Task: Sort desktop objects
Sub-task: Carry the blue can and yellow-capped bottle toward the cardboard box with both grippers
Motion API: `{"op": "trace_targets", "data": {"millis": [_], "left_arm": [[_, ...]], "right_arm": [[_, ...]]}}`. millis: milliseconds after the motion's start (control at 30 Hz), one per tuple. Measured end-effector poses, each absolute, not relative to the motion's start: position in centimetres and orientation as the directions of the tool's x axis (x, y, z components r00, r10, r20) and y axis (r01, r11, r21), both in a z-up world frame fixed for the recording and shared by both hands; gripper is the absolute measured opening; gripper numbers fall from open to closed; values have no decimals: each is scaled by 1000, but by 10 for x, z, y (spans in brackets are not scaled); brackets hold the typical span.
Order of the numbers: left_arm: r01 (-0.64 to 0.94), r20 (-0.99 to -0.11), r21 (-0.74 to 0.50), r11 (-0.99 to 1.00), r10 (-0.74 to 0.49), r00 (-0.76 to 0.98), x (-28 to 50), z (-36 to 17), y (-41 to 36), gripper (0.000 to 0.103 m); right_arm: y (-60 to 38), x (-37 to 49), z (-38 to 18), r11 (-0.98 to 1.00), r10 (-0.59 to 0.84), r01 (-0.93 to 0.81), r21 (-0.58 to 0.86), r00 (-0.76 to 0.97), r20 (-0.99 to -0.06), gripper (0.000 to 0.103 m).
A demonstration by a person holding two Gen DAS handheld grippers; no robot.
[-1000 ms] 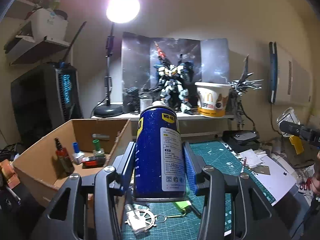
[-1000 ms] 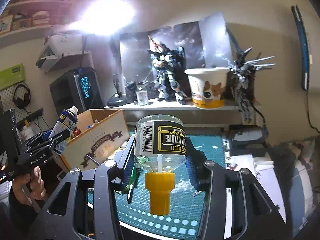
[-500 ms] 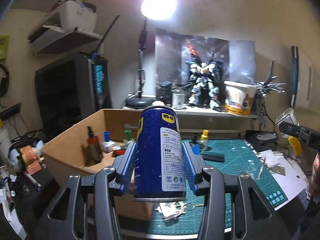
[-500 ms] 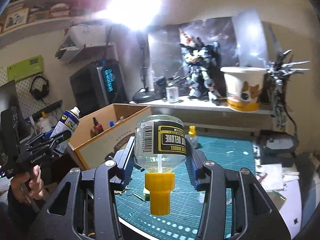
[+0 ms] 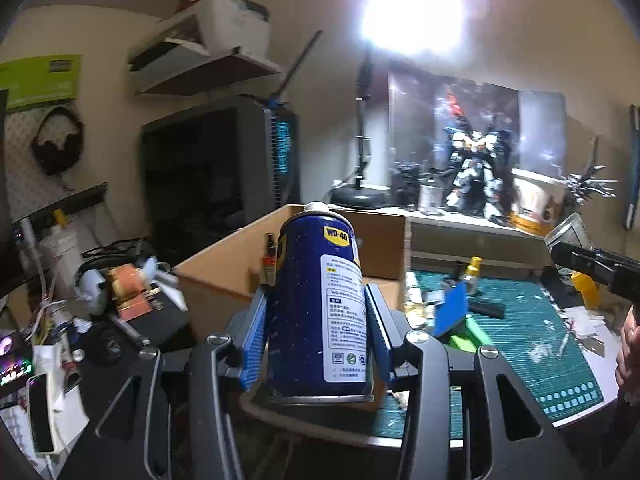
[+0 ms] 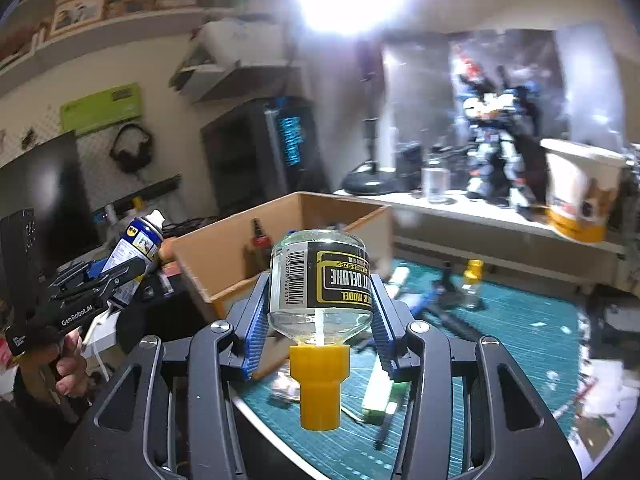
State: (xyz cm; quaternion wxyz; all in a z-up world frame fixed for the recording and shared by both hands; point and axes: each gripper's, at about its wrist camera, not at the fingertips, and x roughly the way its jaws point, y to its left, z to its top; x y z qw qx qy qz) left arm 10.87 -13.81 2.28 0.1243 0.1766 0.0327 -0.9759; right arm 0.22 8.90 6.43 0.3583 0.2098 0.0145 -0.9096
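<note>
My left gripper (image 5: 318,320) is shut on a blue WD-40 spray can (image 5: 318,304), held upright in front of an open cardboard box (image 5: 224,264). The can also shows in the right wrist view (image 6: 140,244), at the far left. My right gripper (image 6: 320,320) is shut on a clear glass bottle (image 6: 320,276) with a black-and-yellow label, held upside down with its yellow cap (image 6: 318,392) toward the camera. It hangs over the front of the green cutting mat (image 6: 500,344), right of the box (image 6: 224,260). The box holds several small bottles.
A small yellow-capped bottle (image 6: 472,284), dark tools and a green-white item (image 6: 380,388) lie on the mat. A shelf behind carries a robot model (image 5: 472,176), a paper bucket (image 5: 532,204) and a lamp base (image 5: 358,198). Cables, headphones and gadgets clutter the dark desk (image 5: 100,320) at left.
Both grippers have swung left with their loads. The box has shifted from the left toward the centre of both views, and more of the left-hand desk now shows.
</note>
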Motion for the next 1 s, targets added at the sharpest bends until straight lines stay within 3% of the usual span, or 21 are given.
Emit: {"op": "trace_targets", "data": {"millis": [467, 1000], "left_arm": [[434, -378, -13, -901, -398, -836, 150, 20, -177, 45], [506, -398, 0, -863, -464, -792, 165, 16, -192, 45]], "right_arm": [[22, 4, 58, -596, -761, 794, 119, -510, -401, 43], [-7, 6, 53, -522, -798, 845, 118, -436, -416, 43]]}}
